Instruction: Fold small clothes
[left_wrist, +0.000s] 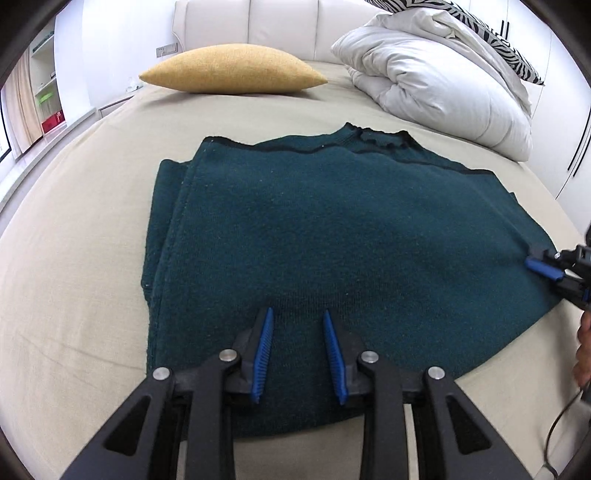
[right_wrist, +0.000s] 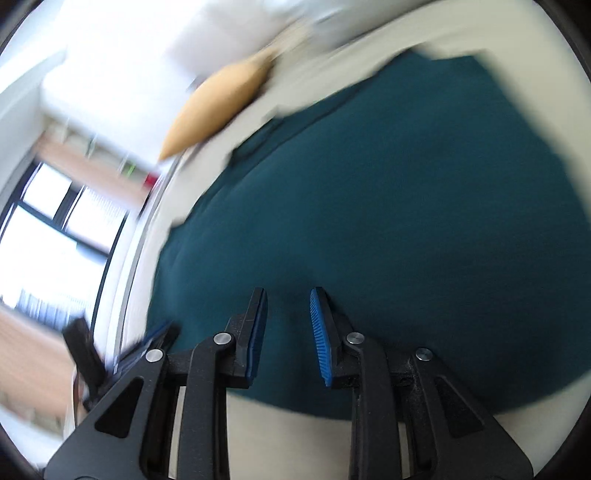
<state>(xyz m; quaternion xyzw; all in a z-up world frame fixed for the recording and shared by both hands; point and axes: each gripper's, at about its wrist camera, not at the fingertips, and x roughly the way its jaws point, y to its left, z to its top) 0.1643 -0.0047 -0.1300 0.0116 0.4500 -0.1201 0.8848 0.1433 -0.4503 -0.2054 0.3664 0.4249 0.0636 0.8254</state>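
Dark green sweater folded flat on a bed, a hand-held gripper poised over it from each side.

Left wrist view: the left hand-held gripper (left_wrist: 298, 317) hangs over the near edge of the sweater (left_wrist: 332, 229) with its blue pads (left_wrist: 264, 350) apart and nothing pinched between them; the sweater lies folded on the beige bed (left_wrist: 74, 266), its neckline at the far side; the right hand-held gripper (left_wrist: 543, 269) reaches in at the sweater's right edge, grip unclear from here; a yellow pillow (left_wrist: 232, 68) and a bunched white duvet (left_wrist: 443, 85) sit well beyond, at the head of the bed. Right wrist view, blurred: the right hand-held gripper (right_wrist: 288, 295) is released, pads apart over the sweater (right_wrist: 406, 203) near its edge, nothing gripped; the yellow pillow (right_wrist: 218, 107) shows beyond; the left hand-held gripper (right_wrist: 155, 336) is at the lower left.
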